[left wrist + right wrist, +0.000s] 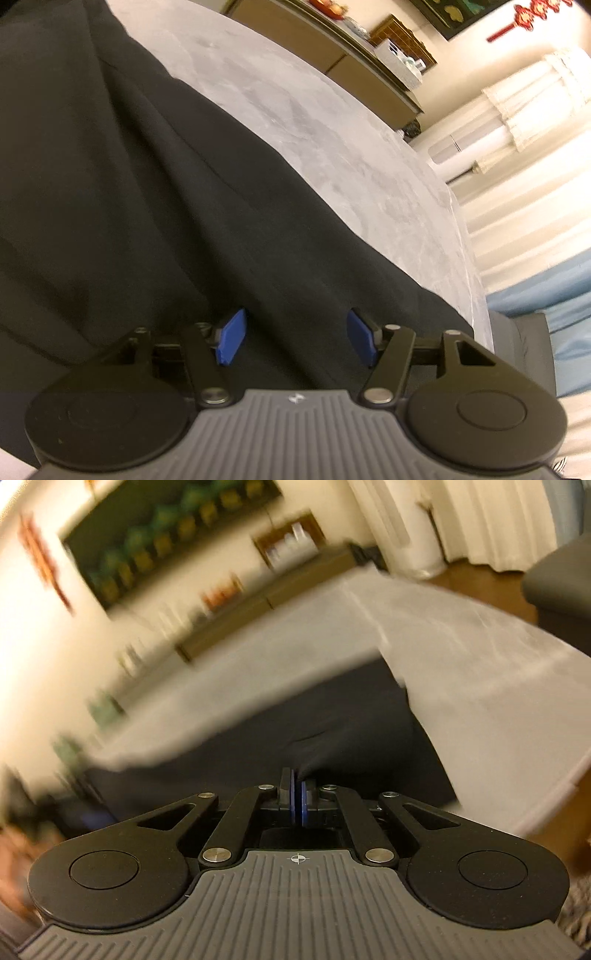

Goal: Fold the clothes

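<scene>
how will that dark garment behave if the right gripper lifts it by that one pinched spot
The dark garment is probably floppy: it lies in soft folds on the grey table. Lifted by the right gripper, shut on a small bunch, it would likely sag. The left gripper, open above it, gives no support.

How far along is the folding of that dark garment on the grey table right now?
Early. Done: the dark garment is laid out on the grey table, still creased. In hand: the right gripper is shut on a pinch of the fabric, in a blurred view; the left gripper is open over the cloth, holding nothing. Left: no finished fold shows in either view, so the folding itself appears still ahead.
</scene>
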{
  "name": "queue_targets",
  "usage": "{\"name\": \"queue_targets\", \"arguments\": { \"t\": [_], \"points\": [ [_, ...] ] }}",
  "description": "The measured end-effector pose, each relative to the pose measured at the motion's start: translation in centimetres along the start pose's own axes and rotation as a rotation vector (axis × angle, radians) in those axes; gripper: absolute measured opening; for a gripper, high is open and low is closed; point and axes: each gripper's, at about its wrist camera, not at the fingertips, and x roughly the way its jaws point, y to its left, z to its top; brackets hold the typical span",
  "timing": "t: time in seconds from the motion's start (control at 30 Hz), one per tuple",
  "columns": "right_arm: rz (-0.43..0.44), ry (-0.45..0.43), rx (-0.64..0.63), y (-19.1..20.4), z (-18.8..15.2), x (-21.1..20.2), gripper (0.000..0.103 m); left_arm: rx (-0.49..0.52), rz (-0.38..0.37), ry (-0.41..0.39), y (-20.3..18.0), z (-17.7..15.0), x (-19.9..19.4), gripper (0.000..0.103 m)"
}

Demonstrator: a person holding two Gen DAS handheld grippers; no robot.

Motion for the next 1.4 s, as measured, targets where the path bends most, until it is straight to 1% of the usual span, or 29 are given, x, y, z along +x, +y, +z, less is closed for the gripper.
{"name": "queue_targets", "arguments": {
  "t": [0.03,0.07,0.1,0.13,0.17,0.2,0.23,0.3,0.33,0.4,0.47,0.5,0.57,0.63,0.67,0.73,0.77,0.83,0.87,0.97,1.07,1.13,1.17,1.23,1.27,1.3,1.37,1.4],
  "points": [
    [0.011,0.012,0.034,-0.4,-0.2,0.5,0.011,0.01,0.002,0.003,-0.2,-0.1,0.1,0.06],
    [0.022,0.012,0.074,-0.8,-0.1,1.0,0.019,0.02,0.004,0.006,-0.3,-0.2,0.2,0.061],
    [0.032,0.005,0.119,-1.3,0.2,1.5,0.04,0.03,0.006,0.008,-0.4,-0.3,0.3,0.061],
    [0.035,-0.002,0.147,-1.7,0.6,2.2,0.047,0.032,0.009,0.007,-0.4,-0.2,0.3,0.061],
    [0.034,-0.009,0.167,-2.0,1.1,2.9,0.043,0.028,0.011,0.005,-0.2,0.0,0.4,0.061],
    [0.033,-0.005,0.166,-2.0,1.9,3.8,0.014,0.018,0.016,-0.004,0.0,0.3,0.4,0.061],
    [0.034,0.002,0.152,-1.5,3.2,4.7,0.004,0.008,0.021,-0.016,0.2,0.5,0.3,0.061],
    [0.073,-0.06,0.122,0.3,6.0,4.5,0.002,-0.02,0.038,-0.049,1.0,1.0,-0.3,0.061],
    [0.109,-0.117,0.095,1.7,7.6,3.6,0.001,-0.035,0.042,-0.059,1.4,1.3,-0.6,0.061],
    [0.205,-0.234,0.05,4.5,10.2,0.3,0.0,-0.067,0.045,-0.072,2.3,1.7,-1.0,0.061],
    [0.231,-0.289,0.02,5.8,11.4,-2.6,0.0,-0.084,0.038,-0.066,2.6,1.9,-0.9,0.061],
    [0.21,-0.282,0.017,5.6,11.2,-3.1,0.0,-0.092,0.035,-0.061,2.7,2.0,-0.8,0.061],
    [0.142,-0.241,0.023,4.3,10.1,-3.2,0.0,-0.088,0.028,-0.05,2.5,2.0,-0.4,0.061],
    [0.024,-0.164,0.039,1.7,7.9,-1.5,0.0,-0.07,0.019,-0.038,2.2,1.9,-0.2,0.061],
    [-0.016,-0.12,0.069,0.1,6.5,-0.5,0.0,-0.06,0.014,-0.032,2.2,1.7,-0.1,0.062],
    [-0.071,-0.045,0.136,-2.9,3.9,1.2,0.0,-0.052,0.016,-0.027,2.2,1.9,0.1,0.062],
    [-0.079,-0.025,0.155,-3.6,3.1,1.7,0.0,-0.049,0.017,-0.025,2.2,1.9,0.3,0.062],
    [-0.08,0.009,0.189,-4.6,2.1,2.4,0.001,-0.042,0.021,-0.02,2.2,2.1,0.6,0.062],
    [-0.086,0.005,0.182,-4.7,2.0,2.3,0.003,-0.047,0.022,-0.022,2.4,2.2,0.5,0.062],
    [-0.112,-0.037,0.125,-3.9,2.6,1.1,0.019,-0.061,0.025,-0.031,3.1,2.4,0.2,0.062],
    [-0.159,-0.07,0.082,-3.5,3.3,1.3,0.021,-0.063,0.025,-0.032,3.2,2.5,0.1,0.062],
    [-0.159,-0.072,0.089,-3.6,3.4,1.1,0.023,-0.06,0.021,-0.032,3.1,2.3,0.0,0.062],
    [-0.14,-0.085,0.098,-3.8,3.5,0.7,0.025,-0.059,0.019,-0.031,3.0,2.2,0.0,0.062],
    [-0.072,-0.141,0.113,-3.9,3.9,-0.1,0.035,-0.056,0.016,-0.031,2.9,2.1,-0.1,0.062],
    [-0.039,-0.159,0.124,-4.1,4.2,-0.4,0.045,-0.054,0.014,-0.03,2.8,2.0,-0.2,0.062],
    [-0.006,-0.175,0.138,-4.4,4.5,-0.6,0.049,-0.054,0.012,-0.031,2.8,2.0,-0.3,0.062],
    [0.072,-0.179,0.205,-5.7,4.8,-0.9,0.049,-0.056,0.009,-0.035,2.8,2.0,-0.5,0.062],
    [0.109,-0.17,0.245,-6.3,4.9,-0.9,0.051,-0.055,0.008,-0.038,2.8,1.9,-0.6,0.062]
  ]
}}
